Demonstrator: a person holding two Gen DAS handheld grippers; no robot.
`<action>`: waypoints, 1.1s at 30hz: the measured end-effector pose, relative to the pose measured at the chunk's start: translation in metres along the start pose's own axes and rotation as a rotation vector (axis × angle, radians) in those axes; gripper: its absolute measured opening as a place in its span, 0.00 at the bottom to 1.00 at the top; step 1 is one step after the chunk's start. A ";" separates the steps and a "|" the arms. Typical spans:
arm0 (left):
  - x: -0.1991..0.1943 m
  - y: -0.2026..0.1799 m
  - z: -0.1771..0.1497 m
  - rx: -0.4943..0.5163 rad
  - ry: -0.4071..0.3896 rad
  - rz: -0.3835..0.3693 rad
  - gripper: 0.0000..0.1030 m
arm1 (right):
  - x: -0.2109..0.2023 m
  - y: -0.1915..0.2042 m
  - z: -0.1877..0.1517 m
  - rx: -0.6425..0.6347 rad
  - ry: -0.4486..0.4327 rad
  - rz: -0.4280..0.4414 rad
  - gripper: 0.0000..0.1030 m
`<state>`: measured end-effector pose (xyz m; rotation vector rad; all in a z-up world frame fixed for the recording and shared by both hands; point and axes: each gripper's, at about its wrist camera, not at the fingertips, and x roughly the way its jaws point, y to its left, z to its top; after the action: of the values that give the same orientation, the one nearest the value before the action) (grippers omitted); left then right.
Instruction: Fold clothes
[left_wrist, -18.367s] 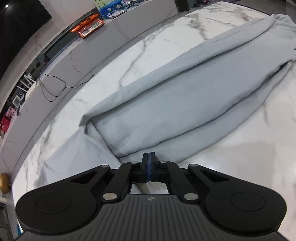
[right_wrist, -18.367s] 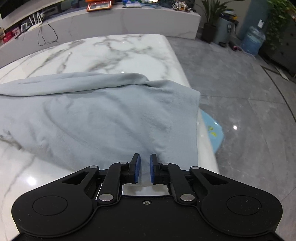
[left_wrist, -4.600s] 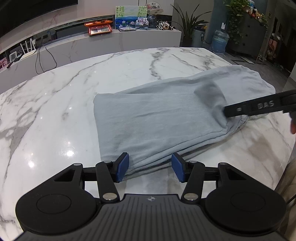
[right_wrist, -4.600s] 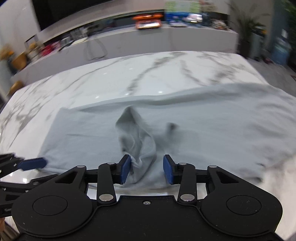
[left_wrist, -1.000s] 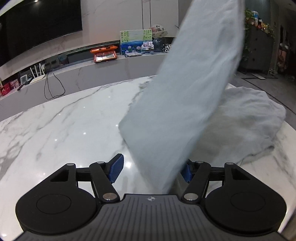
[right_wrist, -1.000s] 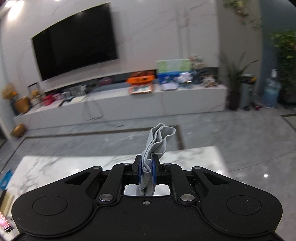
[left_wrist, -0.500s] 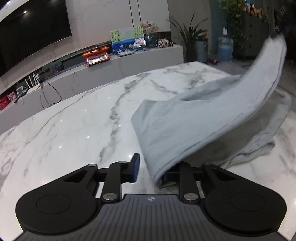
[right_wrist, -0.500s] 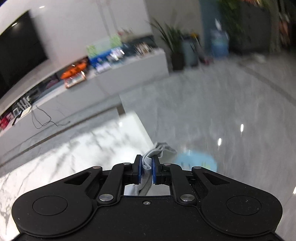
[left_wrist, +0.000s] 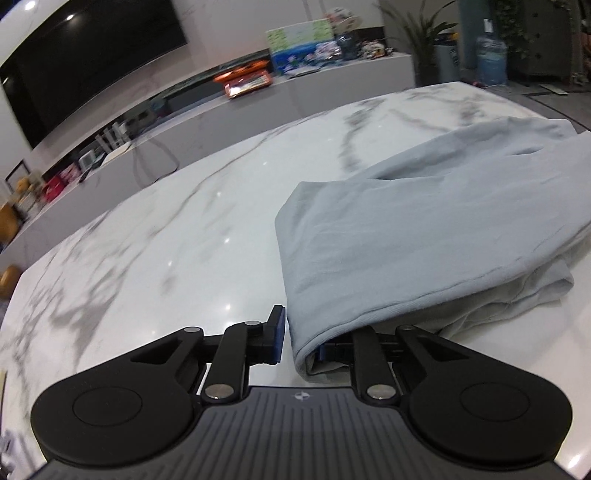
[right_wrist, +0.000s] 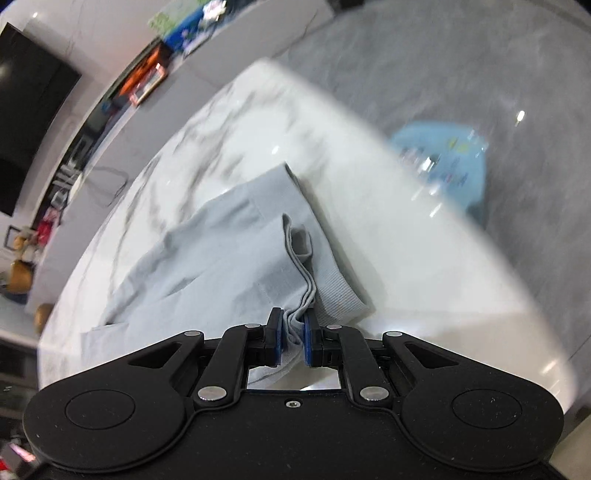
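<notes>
Grey fabric drapes over your left gripper's (left_wrist: 300, 345) right finger in the left wrist view, so only a sliver of that blue pad shows under the hem; the other blue pad (left_wrist: 279, 334) stands bare and apart from the cloth. The jaws sit moderately wide with a corner of the grey garment (left_wrist: 424, 236) lying between them, and you cannot tell from here whether anything is truly pinched. Your gripper is low, just above the white marble table (left_wrist: 177, 251), pointing across it toward the far TV console (left_wrist: 332, 81). The garment lies folded over on itself at the table's right side, its upper layer smooth with a stitched hem along the near edge, looser bunched layers poking out beneath at the right. Its far right end runs out of the frame.

Motion blur smears much of the right wrist view: the table edge, the floor and a light blue object (right_wrist: 450, 162) beyond the table are hard to make out. Your right gripper (right_wrist: 291, 338) is tilted, looking down along the garment (right_wrist: 221, 266) toward the table's far corner. Its jaws are narrow, clamped on a gathered bunch of hem layers that rises between the blue pads (right_wrist: 308, 338). Beyond them, the cloth lies flat on the marble (right_wrist: 388, 258), with a ribbed band (right_wrist: 332, 284) just to the right of the pinched folds and a second layer stepping out past it.
</notes>
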<state>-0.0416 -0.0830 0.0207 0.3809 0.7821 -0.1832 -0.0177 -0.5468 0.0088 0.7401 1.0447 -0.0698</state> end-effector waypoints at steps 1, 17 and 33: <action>-0.003 0.008 -0.005 -0.010 0.006 0.005 0.15 | 0.000 0.010 -0.004 -0.004 0.010 0.016 0.09; -0.030 0.106 -0.066 -0.370 0.025 -0.020 0.15 | -0.035 0.241 -0.002 -0.214 -0.083 0.151 0.09; -0.079 0.109 -0.065 -0.298 -0.098 -0.260 0.58 | -0.038 0.319 0.001 -0.360 -0.120 0.161 0.09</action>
<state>-0.1066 0.0446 0.0647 -0.0131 0.7476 -0.3210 0.0866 -0.3159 0.2058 0.4832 0.8494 0.2057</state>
